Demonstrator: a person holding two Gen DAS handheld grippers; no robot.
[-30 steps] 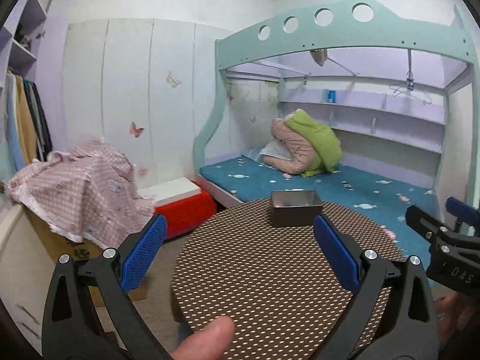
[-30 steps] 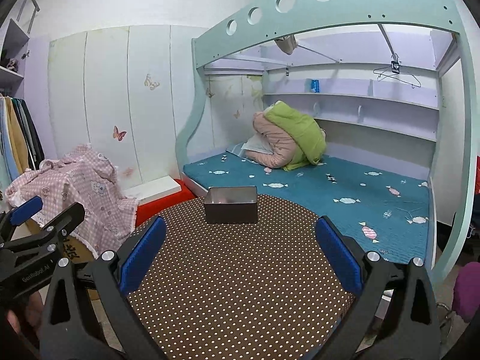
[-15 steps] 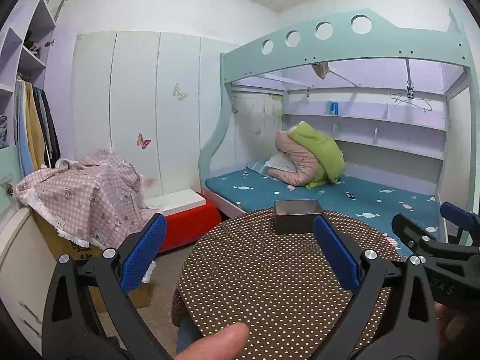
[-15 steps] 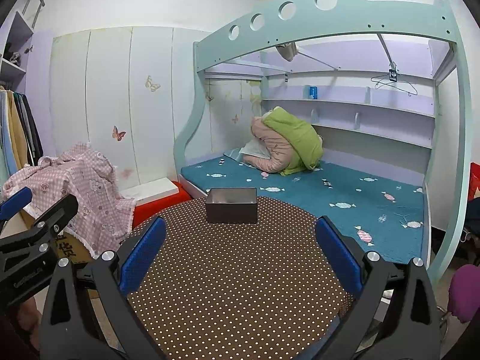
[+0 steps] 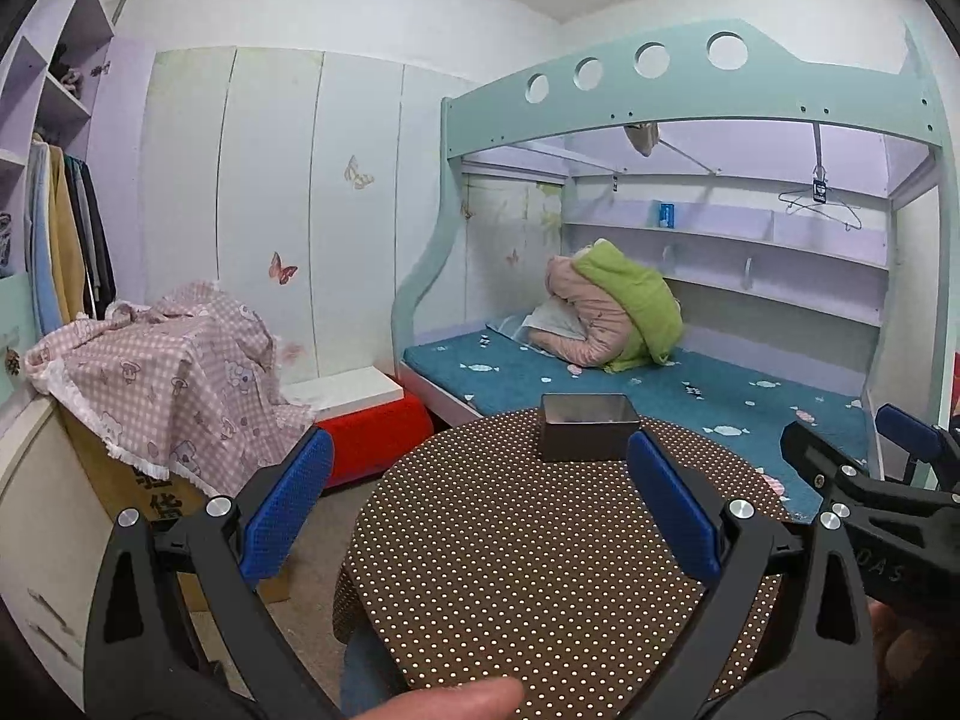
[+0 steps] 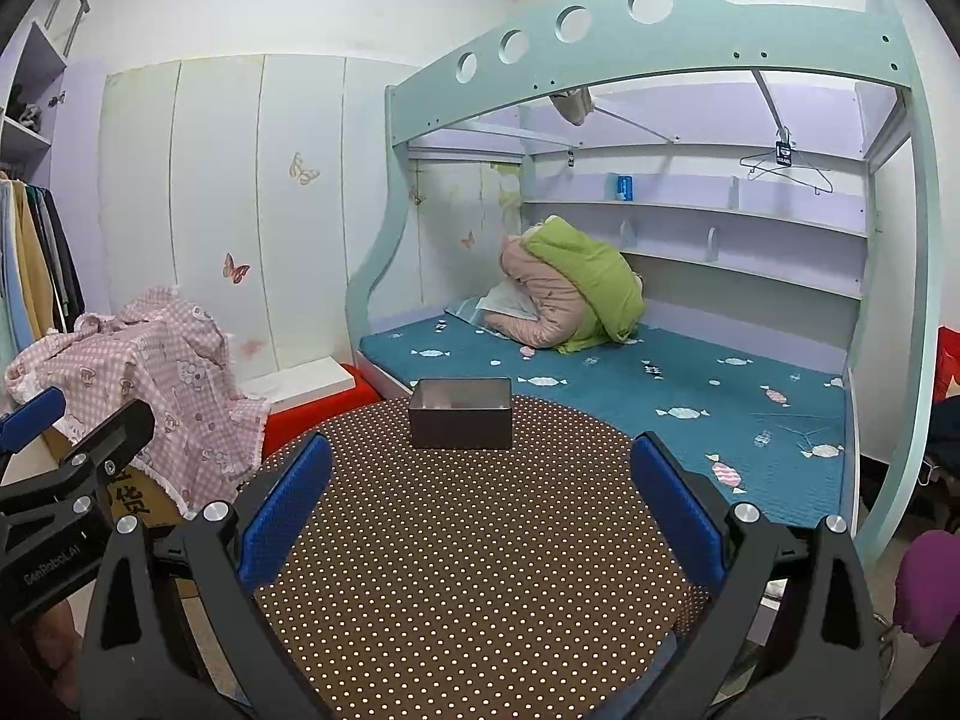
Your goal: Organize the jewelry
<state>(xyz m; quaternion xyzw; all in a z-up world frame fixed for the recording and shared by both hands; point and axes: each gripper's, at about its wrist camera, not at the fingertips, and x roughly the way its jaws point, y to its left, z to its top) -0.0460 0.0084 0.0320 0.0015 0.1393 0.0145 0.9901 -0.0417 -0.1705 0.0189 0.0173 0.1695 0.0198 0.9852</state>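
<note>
My jaws on left gripper (image 5: 477, 507) and right gripper (image 6: 480, 507) spread wide, empty. Small dark rectangular metal box (image 6: 461, 413) at far edge of round brown polka-dot surface (image 6: 468, 570); no jewelry visible; stage unclear.

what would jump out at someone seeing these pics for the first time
First, the two open claws with blue pads, the left claw and right claw, held empty above a round table covered in a brown dotted cloth. A single dark metal box sits open-topped at the table's far edge. Behind it, a mint-green bunk bed with a teal mattress fills the back of the room, a rolled pink and green duvet at its head.
</note>
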